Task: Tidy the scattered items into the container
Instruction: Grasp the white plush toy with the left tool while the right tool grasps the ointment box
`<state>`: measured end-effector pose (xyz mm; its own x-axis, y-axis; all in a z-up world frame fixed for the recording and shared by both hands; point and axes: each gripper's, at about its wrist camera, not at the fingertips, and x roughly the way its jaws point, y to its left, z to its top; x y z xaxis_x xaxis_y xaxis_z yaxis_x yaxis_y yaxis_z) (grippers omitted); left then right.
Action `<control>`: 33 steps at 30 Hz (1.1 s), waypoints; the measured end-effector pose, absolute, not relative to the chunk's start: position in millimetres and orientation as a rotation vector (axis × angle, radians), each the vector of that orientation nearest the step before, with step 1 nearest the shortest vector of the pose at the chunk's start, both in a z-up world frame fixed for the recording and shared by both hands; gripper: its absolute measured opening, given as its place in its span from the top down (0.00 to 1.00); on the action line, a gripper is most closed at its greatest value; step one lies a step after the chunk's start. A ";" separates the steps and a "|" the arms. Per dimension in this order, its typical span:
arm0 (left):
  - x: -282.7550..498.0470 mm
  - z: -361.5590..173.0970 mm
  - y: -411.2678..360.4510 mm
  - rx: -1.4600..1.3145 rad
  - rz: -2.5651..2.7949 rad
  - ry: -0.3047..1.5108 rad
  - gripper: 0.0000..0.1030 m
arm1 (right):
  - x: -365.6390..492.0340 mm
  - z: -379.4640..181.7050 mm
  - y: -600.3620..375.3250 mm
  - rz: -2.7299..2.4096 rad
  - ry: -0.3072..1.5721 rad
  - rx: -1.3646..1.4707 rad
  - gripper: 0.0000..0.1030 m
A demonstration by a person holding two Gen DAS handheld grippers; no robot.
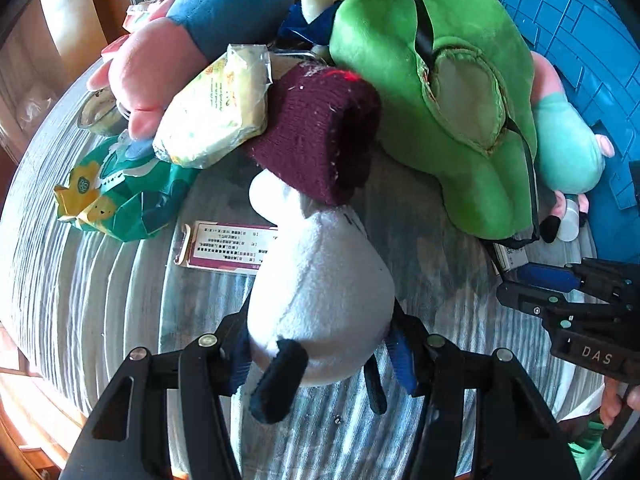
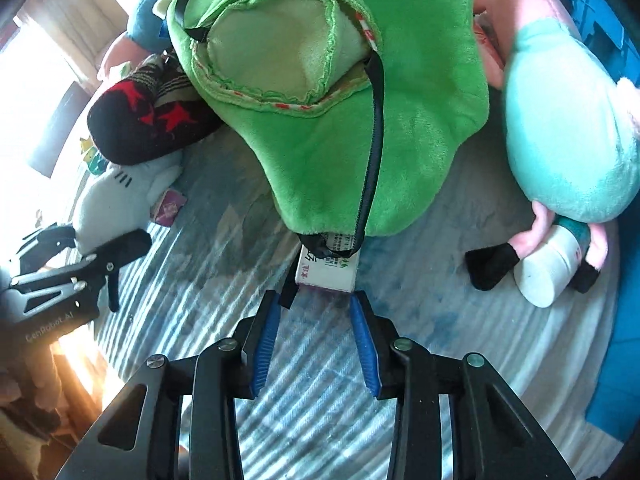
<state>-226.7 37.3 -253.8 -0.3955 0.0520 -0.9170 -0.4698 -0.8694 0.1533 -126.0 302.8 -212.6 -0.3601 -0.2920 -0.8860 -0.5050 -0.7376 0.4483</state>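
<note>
**Two grippers at work among scattered soft toys**

Two grippers reach onto the pale striped tabletop [image 1: 100, 280]; the left gripper [image 1: 320, 354] has its fingers clenched around the body of a white plush toy with black limbs [image 1: 320, 280], which wears a maroon knitted sleeve [image 1: 316, 132]; the right gripper [image 2: 316, 300] stands with fingers released, their tips flanking a small white printed box [image 2: 326, 274] tucked under a green plush bag with a black strap [image 2: 340, 140]; the blue plastic crate [image 1: 580, 40] lies beyond.

Both the left gripper [image 1: 320, 356] and the right gripper [image 2: 316, 316] are black, with silver screws, blue ribbed pads [image 2: 267, 340] and white lettering.
</note>
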 end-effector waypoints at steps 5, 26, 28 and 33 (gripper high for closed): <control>-233.2 -259.1 43.6 -1.541 2.314 0.547 0.44 | -126.8 -212.6 309.2 2.208 1.125 -1.639 0.56; -186.9 -253.7 48.5 -1.566 2.197 0.555 0.43 | -71.7 -199.9 315.5 2.246 1.009 -1.852 0.60; -187.8 -244.7 53.2 -1.546 2.236 0.555 0.33 | -74.6 -196.6 322.4 2.278 0.987 -1.841 0.59; -209.4 -249.0 63.3 -1.601 2.340 0.555 0.24 | -91.6 -198.9 330.8 2.375 0.886 -1.902 0.58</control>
